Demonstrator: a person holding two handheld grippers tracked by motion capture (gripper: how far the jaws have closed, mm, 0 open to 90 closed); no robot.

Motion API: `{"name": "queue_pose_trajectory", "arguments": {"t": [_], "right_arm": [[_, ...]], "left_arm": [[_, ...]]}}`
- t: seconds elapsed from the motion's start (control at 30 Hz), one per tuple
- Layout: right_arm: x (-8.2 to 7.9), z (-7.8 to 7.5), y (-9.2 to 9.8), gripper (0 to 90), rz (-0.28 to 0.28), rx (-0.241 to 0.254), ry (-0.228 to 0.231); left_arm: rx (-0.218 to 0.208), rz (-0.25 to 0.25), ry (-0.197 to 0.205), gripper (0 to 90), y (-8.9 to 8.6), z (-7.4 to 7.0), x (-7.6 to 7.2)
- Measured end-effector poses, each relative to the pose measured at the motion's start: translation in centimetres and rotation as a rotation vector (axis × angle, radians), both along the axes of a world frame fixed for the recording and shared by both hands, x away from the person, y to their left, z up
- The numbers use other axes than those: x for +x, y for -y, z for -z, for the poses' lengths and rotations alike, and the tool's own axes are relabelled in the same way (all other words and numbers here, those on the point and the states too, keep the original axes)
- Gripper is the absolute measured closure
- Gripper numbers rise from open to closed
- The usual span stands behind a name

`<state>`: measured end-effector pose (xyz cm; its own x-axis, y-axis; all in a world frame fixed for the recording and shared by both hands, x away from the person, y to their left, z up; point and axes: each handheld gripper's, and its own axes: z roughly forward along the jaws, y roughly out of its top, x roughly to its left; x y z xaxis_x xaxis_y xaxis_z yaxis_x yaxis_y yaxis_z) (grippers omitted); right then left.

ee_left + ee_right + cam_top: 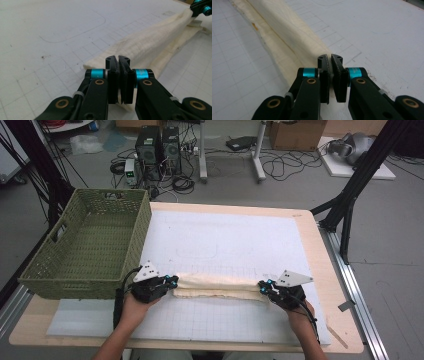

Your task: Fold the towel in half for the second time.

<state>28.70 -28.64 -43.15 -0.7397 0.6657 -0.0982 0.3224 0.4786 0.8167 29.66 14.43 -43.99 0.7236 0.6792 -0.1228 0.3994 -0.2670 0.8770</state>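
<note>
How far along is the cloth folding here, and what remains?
Done: the cream cloth lies folded into a long narrow strip on the white grid mat. In hand: the left gripper and right gripper are each shut on one end of it. Left, probably: further folds, then perhaps the green wicker basket, which holds no cloth.

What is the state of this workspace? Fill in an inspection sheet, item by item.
Surface: wooden table under a white grid mat, faint stains.
Job's things: cream cloth, folded into a long strip across the mat's near part.
Clutter: green woven basket at the table's left edge, nothing seen inside.
Grippers: left tool shut on the cloth's left end; right tool shut on its right end.
Cables: a black cable trails from the left tool; loose cables on the floor.
Surroundings: computer towers, cardboard box, black frame legs.
</note>
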Motion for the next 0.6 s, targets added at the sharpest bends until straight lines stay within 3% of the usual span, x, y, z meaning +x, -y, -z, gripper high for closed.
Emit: {"name": "queue_pose_trajectory", "arguments": {"t": [0.07, 0.1, 0.13, 0.2, 0.3, 0.37, 0.5, 0.6], "right_arm": [[-0.2, 0.1, 0.0, 85.4, -0.006, -0.003, -0.004], [-0.3, 0.2, -0.1, 85.4, -0.009, -0.013, -0.006], [-0.4, 0.2, -0.1, 85.3, -0.014, -0.023, -0.003], [-0.5, 0.3, -0.2, 85.3, -0.019, -0.033, -0.004], [-0.6, 0.3, -0.2, 85.2, -0.020, -0.037, -0.003], [-0.7, 0.3, -0.3, 84.8, -0.026, -0.050, -0.003], [-0.9, 0.2, -0.4, 81.7, -0.025, -0.061, -0.006], [-1.3, -0.3, 0.1, 72.6, -0.013, -0.022, -0.006]], "left_arm": [[0.002, -0.005, -0.023, 78.4, 0.0, 0.2, -0.2], [-0.003, -0.017, -0.035, 67.9, -0.1, 0.1, -0.3], [-0.027, -0.033, -0.046, 57.4, -0.2, -0.1, -0.3], [-0.072, -0.053, -0.025, 47.2, -0.4, -1.0, -0.4], [-0.121, -0.044, 0.045, 45.3, -0.2, -2.5, -0.8], [-0.114, -0.016, 0.067, 47.7, 0.6, -3.0, -0.7], [-0.056, -0.008, 0.000, 63.0, 2.0, -1.7, 0.4], [-0.022, -0.014, -0.048, 67.8, 2.5, -0.4, 0.8]]}}
